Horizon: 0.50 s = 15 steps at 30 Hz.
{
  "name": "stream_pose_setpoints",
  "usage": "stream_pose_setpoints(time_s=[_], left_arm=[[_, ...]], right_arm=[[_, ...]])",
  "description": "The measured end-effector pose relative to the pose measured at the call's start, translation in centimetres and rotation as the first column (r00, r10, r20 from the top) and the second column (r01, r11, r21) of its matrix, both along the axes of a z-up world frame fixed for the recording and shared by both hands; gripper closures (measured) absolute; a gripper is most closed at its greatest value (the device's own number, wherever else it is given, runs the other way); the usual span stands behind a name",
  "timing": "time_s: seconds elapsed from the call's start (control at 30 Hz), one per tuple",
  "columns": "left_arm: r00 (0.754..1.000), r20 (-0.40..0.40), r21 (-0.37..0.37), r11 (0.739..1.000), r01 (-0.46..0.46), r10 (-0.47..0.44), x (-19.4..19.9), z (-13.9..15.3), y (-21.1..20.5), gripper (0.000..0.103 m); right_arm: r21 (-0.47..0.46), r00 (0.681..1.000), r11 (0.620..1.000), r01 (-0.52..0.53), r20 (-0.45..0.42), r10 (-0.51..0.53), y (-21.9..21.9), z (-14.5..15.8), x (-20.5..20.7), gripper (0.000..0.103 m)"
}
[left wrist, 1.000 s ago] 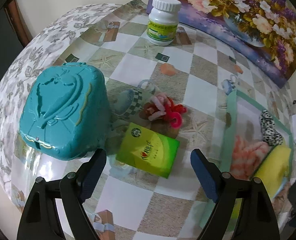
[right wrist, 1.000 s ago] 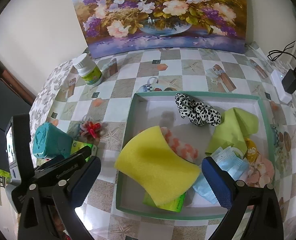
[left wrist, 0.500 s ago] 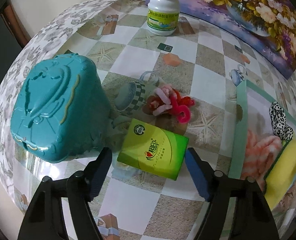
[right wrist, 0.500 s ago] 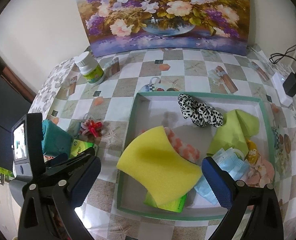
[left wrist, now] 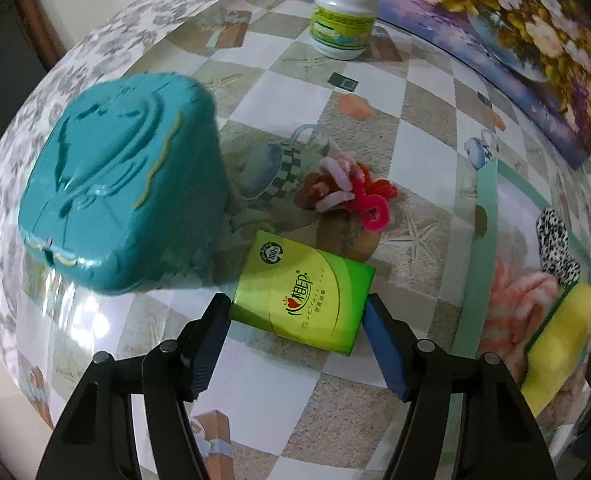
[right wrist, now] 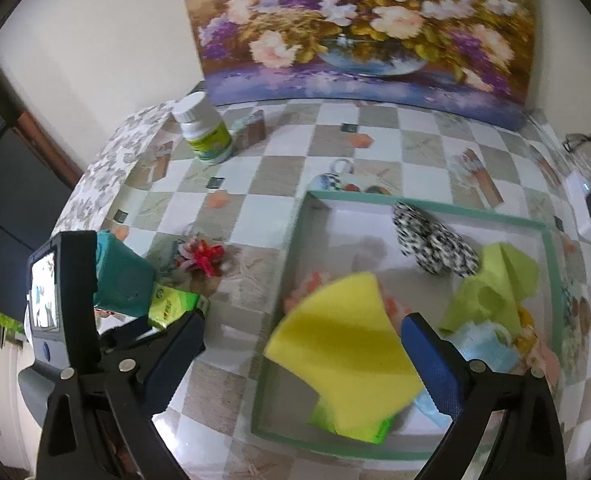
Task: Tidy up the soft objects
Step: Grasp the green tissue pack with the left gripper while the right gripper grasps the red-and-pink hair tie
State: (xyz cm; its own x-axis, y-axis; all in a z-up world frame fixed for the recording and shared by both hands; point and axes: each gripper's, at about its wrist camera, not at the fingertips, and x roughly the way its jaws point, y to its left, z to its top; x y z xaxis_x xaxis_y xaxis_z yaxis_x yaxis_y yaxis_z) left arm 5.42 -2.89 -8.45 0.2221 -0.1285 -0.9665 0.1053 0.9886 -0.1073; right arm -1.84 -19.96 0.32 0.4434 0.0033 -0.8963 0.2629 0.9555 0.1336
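Left gripper [left wrist: 297, 312] jaws closing astride green tissue pack [left wrist: 303, 292], not yet pinching; could crush or skid it against teal box [left wrist: 123, 208]. Right gripper [right wrist: 303, 344] jaws wide, empty.

Green tissue pack [left wrist: 303, 298] lies flat on the worktop, right between the left fingers [left wrist: 215, 334], its short ends at or just off the pads. Beyond the fingertips sits a tangle of pink and red pipe-cleaner loops [left wrist: 349, 194]. Out past the right-hand finger, in the tray [right wrist: 291, 276]: yellow sponge [right wrist: 343, 356], leopard scrunchie [right wrist: 433, 246], lime cloth [right wrist: 495, 292], and what looks like a blue face mask [right wrist: 483, 344].
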Motion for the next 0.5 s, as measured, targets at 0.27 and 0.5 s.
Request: stream_pose_setpoints(time_s=[0.27,0.5], left_arm=[[0.994,-0.047,-0.058,0.993,-0.106,0.104,-0.6,0.3,2.5,0.034],[0.984,-0.064,-0.091,0.981,-0.172,0.167,-1.6,1.3,4.4,0.034]], right_arm=[[0.054,0.995,0.994,-0.092,0.033,0.09,1.3,-0.7,3.1,0.017],[0.073,0.98,0.977,-0.201,0.021,0.2,3.5,-1.9,5.9,0.03]])
